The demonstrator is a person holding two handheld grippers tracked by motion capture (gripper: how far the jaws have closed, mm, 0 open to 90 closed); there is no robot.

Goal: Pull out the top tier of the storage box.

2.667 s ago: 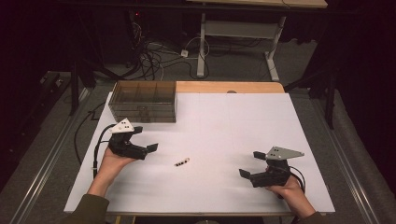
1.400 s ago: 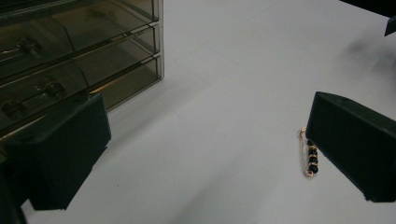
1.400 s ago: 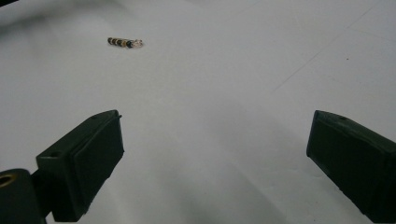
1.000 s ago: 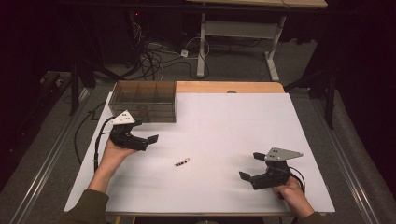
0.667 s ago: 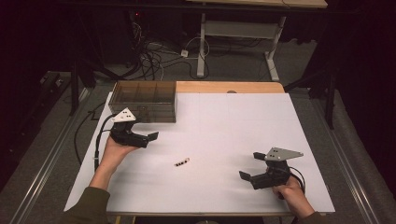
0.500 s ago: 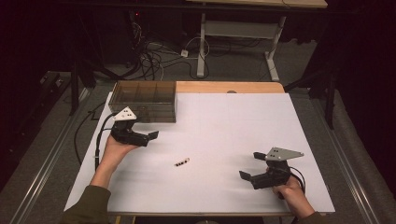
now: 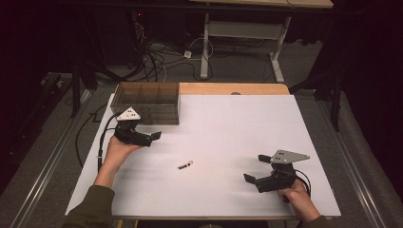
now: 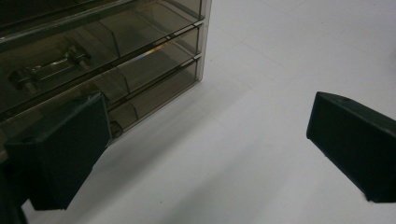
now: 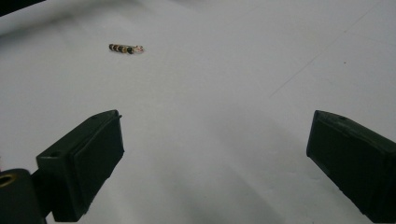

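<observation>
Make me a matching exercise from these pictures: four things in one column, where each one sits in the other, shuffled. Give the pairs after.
Things:
1. left gripper
2. right gripper
3. smoky plastic box
4. small banded piece

Places:
A. lying alone on the white sheet, between the two grippers
B. at the table's far left corner
C. open, near the table's front right
D. open, just in front of the box

Pairs: 1-D, 2-C, 3-B, 4-A

No words, labels, brands or numbers can be read on anything in these views; the small banded part (image 9: pixel 125 48) on the table carries stripes, not letters.
</observation>
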